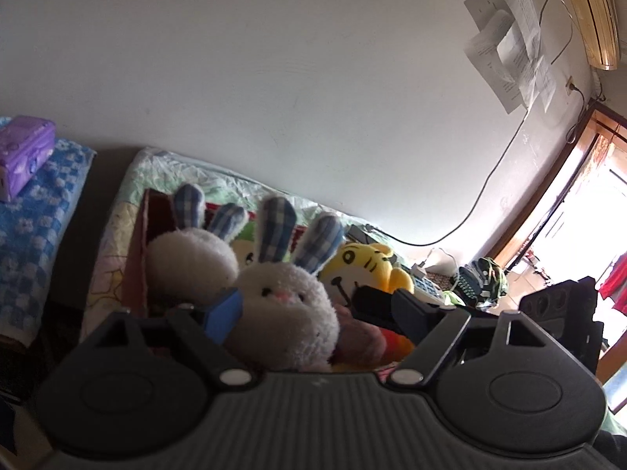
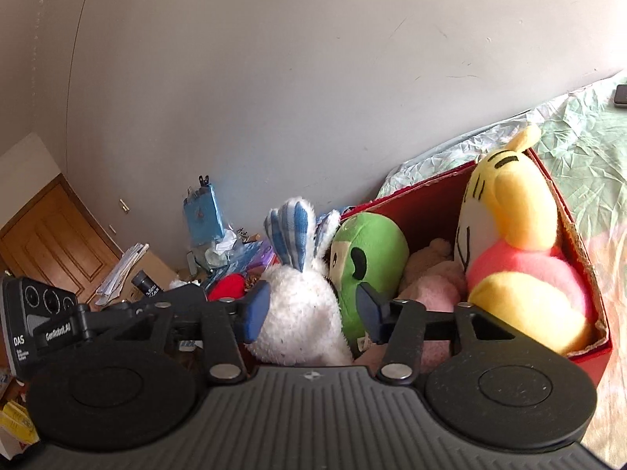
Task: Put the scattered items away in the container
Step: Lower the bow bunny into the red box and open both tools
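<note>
A red cardboard box (image 2: 427, 199) on the bed holds soft toys. In the left wrist view a white rabbit (image 1: 286, 305) with blue checked ears faces me between the fingers of my left gripper (image 1: 299, 309). The blue pad (image 1: 223, 317) touches its cheek and the other finger stands clear, so the gripper is open. A second white rabbit (image 1: 192, 258) sits behind, by the box wall (image 1: 137, 258). My right gripper (image 2: 312, 309) straddles a white rabbit's back (image 2: 301, 313). Only one pad (image 2: 256, 309) touches the fur. A green plush (image 2: 372, 250), pink plush (image 2: 431, 290) and yellow tiger (image 2: 517, 243) fill the rest.
The box stands on a green patterned bedsheet (image 2: 580, 149) against a white wall, with a phone (image 2: 621, 96) at the far right. A purple box (image 1: 23, 152) lies on a blue towel at the left. Clutter (image 2: 219, 250) is piled beyond the bed. A black camera housing (image 2: 39, 313) is close at the left.
</note>
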### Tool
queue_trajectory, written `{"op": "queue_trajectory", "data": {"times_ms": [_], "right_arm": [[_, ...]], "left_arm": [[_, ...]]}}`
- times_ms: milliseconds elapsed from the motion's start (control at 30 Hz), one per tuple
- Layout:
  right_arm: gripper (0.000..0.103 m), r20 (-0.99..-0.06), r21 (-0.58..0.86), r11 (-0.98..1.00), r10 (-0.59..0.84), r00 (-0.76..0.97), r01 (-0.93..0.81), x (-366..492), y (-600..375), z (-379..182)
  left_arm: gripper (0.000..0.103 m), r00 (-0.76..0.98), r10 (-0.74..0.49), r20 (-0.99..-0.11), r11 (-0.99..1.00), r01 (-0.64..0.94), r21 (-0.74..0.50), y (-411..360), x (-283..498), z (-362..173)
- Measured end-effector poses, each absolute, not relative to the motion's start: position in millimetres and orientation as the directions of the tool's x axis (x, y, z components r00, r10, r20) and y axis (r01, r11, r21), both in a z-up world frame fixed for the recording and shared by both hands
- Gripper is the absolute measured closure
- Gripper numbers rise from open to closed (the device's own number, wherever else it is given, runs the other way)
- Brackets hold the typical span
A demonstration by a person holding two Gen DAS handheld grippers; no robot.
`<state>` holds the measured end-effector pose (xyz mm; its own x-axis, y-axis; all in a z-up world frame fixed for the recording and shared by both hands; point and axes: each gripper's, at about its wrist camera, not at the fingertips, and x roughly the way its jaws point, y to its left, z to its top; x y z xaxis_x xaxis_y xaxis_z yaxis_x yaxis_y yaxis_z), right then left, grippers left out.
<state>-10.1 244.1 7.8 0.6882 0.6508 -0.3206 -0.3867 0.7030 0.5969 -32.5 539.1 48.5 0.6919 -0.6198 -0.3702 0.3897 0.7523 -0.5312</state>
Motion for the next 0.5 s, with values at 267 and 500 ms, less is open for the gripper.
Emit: {"op": "queue_trajectory", "data": {"times_ms": [267, 500], "right_arm": [[0.072, -0.422, 0.54, 0.764, 0.608, 0.672, -0.352, -6, 259, 4], [0.073, -0.504, 0.423, 0.846, 0.517, 0.692, -0.324, -13, 262, 3]], "left_arm": [[0.023, 0.646, -0.647, -0.405, 0.732, 0.378, -0.566, 533, -25, 33], [0.021, 0.635, -0.631, -0.445, 0.757, 0.379, -0.532, 521, -29, 27]]}}
